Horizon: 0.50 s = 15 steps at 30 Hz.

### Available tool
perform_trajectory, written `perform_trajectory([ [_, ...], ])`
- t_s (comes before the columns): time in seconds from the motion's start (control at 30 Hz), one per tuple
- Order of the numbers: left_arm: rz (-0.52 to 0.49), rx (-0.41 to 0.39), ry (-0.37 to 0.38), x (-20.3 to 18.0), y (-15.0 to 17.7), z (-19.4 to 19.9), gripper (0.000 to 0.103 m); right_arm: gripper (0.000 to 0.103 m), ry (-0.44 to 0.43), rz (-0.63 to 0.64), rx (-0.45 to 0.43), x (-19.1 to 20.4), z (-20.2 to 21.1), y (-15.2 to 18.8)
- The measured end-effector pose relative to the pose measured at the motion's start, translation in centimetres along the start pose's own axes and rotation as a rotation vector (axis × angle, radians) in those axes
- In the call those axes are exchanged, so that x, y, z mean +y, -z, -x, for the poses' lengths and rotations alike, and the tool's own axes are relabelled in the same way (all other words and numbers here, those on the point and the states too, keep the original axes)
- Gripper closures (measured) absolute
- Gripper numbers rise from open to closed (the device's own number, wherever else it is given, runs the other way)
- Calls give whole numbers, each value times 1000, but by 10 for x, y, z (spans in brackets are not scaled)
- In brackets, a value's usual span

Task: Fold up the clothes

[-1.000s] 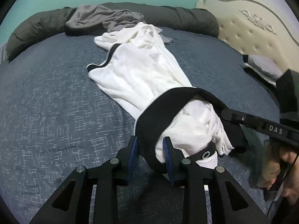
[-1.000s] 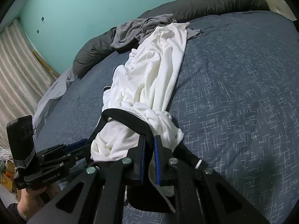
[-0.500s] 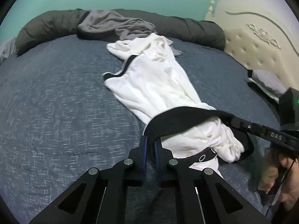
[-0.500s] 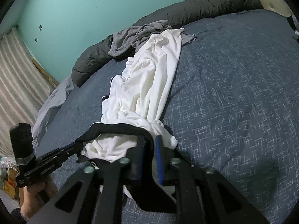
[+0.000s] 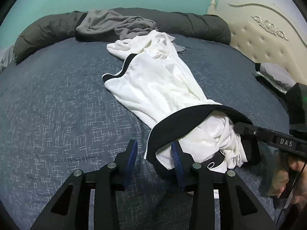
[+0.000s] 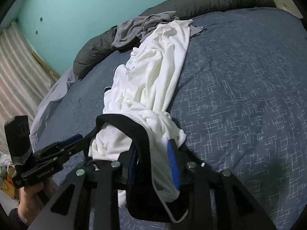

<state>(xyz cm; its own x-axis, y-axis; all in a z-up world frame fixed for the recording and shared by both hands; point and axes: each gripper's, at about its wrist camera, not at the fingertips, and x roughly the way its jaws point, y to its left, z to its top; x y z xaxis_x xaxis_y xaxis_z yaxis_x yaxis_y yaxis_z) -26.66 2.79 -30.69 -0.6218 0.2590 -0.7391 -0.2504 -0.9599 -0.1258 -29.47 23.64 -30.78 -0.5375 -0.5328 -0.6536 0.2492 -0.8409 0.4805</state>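
A long white garment [image 5: 159, 80] with black trim lies bunched lengthwise on the blue bed cover [image 5: 57, 105]. Its wide black hem [image 5: 182, 120] curls open at the near end. My left gripper [image 5: 154, 153] is opening; only the hem's left edge lies between its blue pads, and they do not press it. In the right wrist view the same garment [image 6: 153, 72] runs away from my right gripper [image 6: 152, 163]. Its jaws are opening too, with the black hem [image 6: 134, 128] and white cloth lying loosely between them. Each hand holds its gripper at the bed's near edge.
A crumpled grey garment [image 5: 115, 23] lies at the far end against a rolled dark grey duvet [image 5: 48, 30]. A cream padded headboard [image 5: 259, 34] and a pillow [image 5: 274, 76] are at the right. A striped curtain [image 6: 15, 67] hangs at the left.
The left jaws shut on the black hem half a second ago and have now spread apart, leaving it. The right jaws have widened around the hem. The garment has barely shifted.
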Motion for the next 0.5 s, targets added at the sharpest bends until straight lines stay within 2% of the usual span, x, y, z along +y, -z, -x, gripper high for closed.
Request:
perform_trajectory([
  [0.23,-65,0,-32,-6,-3,-7,63,73,-20,0,-8,1,0,0],
  [0.33,-75,15,-21,-7,0,-11,82,73,-44,-28,-16,-3,2,-2],
  [0.5,-105,5,-18,-14,-1,-9,82,74,-43,-26,-20,-3,2,-3],
])
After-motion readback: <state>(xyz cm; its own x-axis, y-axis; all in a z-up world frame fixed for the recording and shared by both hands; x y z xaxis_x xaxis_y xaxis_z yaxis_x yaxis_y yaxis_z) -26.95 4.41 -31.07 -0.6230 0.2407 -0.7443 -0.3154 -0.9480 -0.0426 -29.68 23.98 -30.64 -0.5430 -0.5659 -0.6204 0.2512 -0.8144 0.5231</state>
